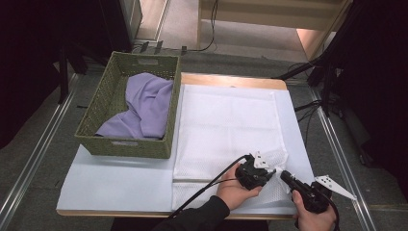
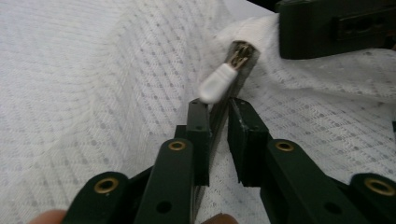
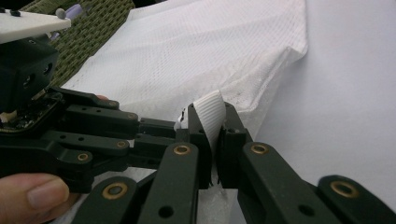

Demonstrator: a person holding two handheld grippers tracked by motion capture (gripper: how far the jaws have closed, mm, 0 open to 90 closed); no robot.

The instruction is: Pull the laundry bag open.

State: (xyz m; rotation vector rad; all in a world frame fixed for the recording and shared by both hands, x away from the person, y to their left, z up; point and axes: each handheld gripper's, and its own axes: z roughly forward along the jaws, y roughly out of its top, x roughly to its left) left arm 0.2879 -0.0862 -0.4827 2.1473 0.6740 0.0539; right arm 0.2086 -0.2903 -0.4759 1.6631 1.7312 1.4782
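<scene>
A white mesh laundry bag [image 1: 226, 125] lies flat on the table, its near right corner lifted. My right gripper [image 1: 285, 177] [image 3: 212, 111] is shut on a white ribbed band [image 3: 210, 105] at that corner. My left gripper [image 1: 272, 173] [image 2: 219, 102] meets it from the left, tip to tip. Its jaws stand slightly apart with the bag's dark zipper strip [image 2: 233, 79] running between them, and the pads do not press on it. The white zipper pull [image 2: 215, 85] hangs just beyond its fingertips. The left gripper [image 3: 180, 127] also shows in the right gripper view.
A green woven basket [image 1: 96, 103] stands at the table's left with a purple cloth [image 1: 144, 103] in it, touching the bag's left edge. The pale blue table cover [image 1: 120, 178] lies bare at the front left. Cables trail from both grippers toward me.
</scene>
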